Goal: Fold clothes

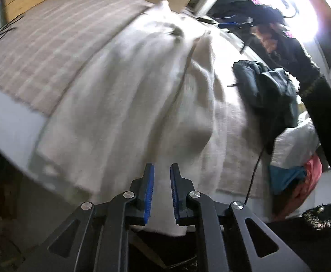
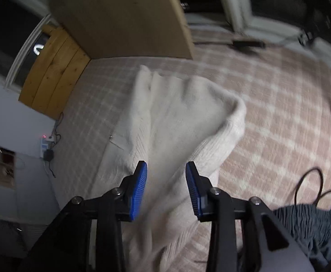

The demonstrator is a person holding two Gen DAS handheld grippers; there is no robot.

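Note:
A cream knitted sweater [image 1: 129, 95] lies spread and rumpled on the checked bedspread [image 1: 43, 45]. It also shows in the right wrist view [image 2: 176, 117], with one edge rolled over at the right. My left gripper [image 1: 162, 170] hovers over the sweater's near edge; its blue pads stand a narrow gap apart with nothing between them. My right gripper [image 2: 166, 170] is open and empty above the sweater's near part.
A dark grey garment [image 1: 269, 86] hangs at the right in the left wrist view, and shows at the lower right in the right wrist view [image 2: 310, 224]. Blue and red clothes [image 1: 294, 176] lie at the bed's edge. A wooden headboard [image 2: 56, 77] and a cardboard panel [image 2: 124, 18] stand behind. A black cable [image 2: 310, 185] loops on the bed.

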